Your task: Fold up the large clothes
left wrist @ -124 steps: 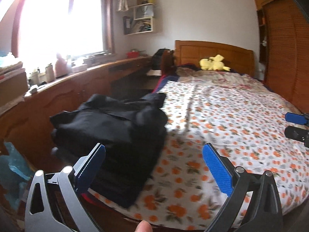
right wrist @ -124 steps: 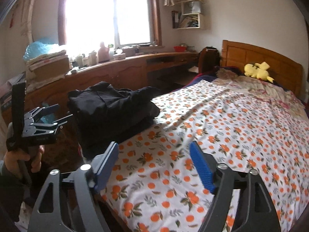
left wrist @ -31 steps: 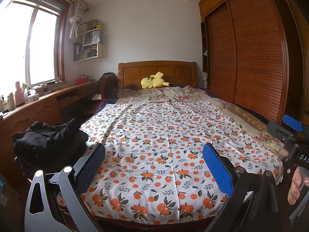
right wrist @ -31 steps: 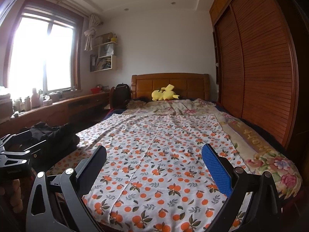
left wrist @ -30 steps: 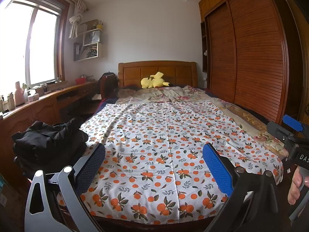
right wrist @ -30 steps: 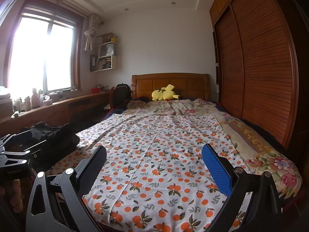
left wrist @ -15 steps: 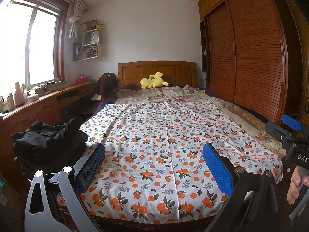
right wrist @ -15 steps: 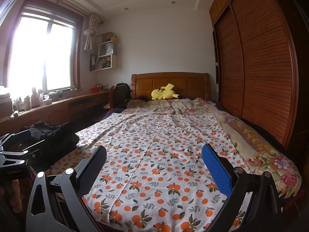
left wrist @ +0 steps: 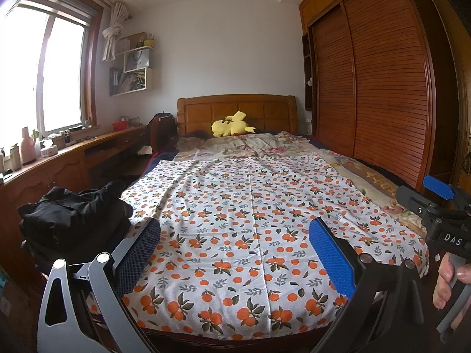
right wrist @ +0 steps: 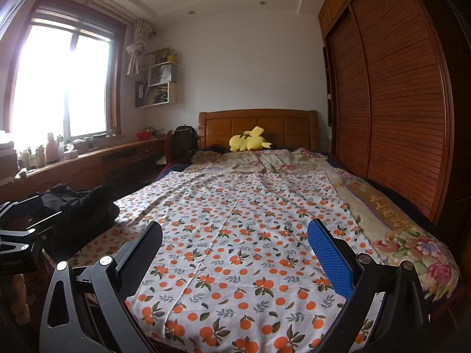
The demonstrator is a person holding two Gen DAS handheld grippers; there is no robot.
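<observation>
Left gripper (left wrist: 234, 253) spread wide, right gripper (right wrist: 234, 251) likewise, both empty above my orange-print sheet (left wrist: 250, 206); black clothes pile (left wrist: 73, 220) sits at the bed's left corner.

From my remote station, the black clothes pile (left wrist: 73, 220) at nine o'clock reads as one dark mass; I cannot separate garments or folds. In the right wrist view the left gripper (right wrist: 17, 235) covers its near side and is itself cut by the frame edge. The hand (left wrist: 450, 282) at four o'clock is clipped. Items on the wall shelf (left wrist: 132, 70) are too small to identify.
</observation>
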